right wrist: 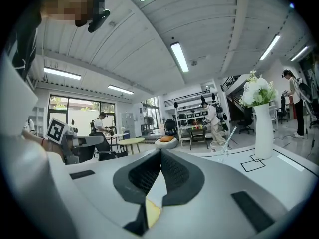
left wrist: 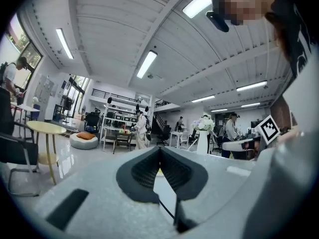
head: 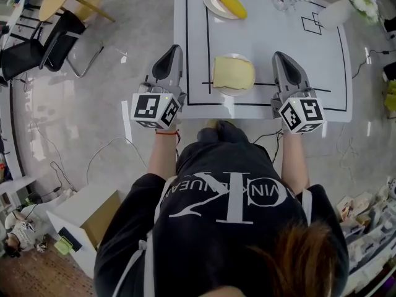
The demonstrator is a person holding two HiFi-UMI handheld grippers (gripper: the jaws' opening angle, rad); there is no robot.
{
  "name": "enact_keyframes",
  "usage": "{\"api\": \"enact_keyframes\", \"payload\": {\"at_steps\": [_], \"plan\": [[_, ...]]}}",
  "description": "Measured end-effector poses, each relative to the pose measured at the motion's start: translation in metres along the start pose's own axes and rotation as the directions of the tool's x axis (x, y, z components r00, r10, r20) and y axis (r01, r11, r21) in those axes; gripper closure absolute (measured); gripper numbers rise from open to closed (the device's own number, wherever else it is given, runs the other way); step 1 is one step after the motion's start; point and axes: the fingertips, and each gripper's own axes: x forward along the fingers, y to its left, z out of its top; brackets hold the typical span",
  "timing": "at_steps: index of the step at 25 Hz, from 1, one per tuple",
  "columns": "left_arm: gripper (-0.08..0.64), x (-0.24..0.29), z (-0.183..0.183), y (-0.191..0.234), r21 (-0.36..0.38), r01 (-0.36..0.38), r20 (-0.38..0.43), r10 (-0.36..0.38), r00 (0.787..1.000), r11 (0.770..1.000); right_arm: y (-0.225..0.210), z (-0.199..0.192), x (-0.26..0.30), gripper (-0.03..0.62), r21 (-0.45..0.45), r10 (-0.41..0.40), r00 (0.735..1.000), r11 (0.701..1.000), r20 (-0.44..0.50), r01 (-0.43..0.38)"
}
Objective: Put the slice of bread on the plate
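Left tongs [head: 174,50] and right tongs [head: 280,55] are pinched together, empty (bread slice [head: 234,73] on plate [head: 234,93]).

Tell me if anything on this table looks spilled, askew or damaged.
Nothing stands out. The bread slice lies flat on the near plate, the corn rests on the far plate, and the glass stands upright.

Pale bread slice [head: 234,72] flat on plate [head: 234,93]

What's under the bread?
A plate: only its rim shows, along the near and left edges of the bread. Its middle is covered by the bread.
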Motion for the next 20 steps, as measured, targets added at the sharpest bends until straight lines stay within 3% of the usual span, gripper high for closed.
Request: {"api": "enact_keyframes", "payload": {"at_steps": [20], "plan": [[0.552, 0.001, 0.047, 0.005, 0.117, -0.067, 0.099, 0.056, 0.994, 0.991, 0.003, 0.041, 0.004, 0.591, -0.042, 0.037, 0.993, 0.999, 0.11, -0.033]]}}
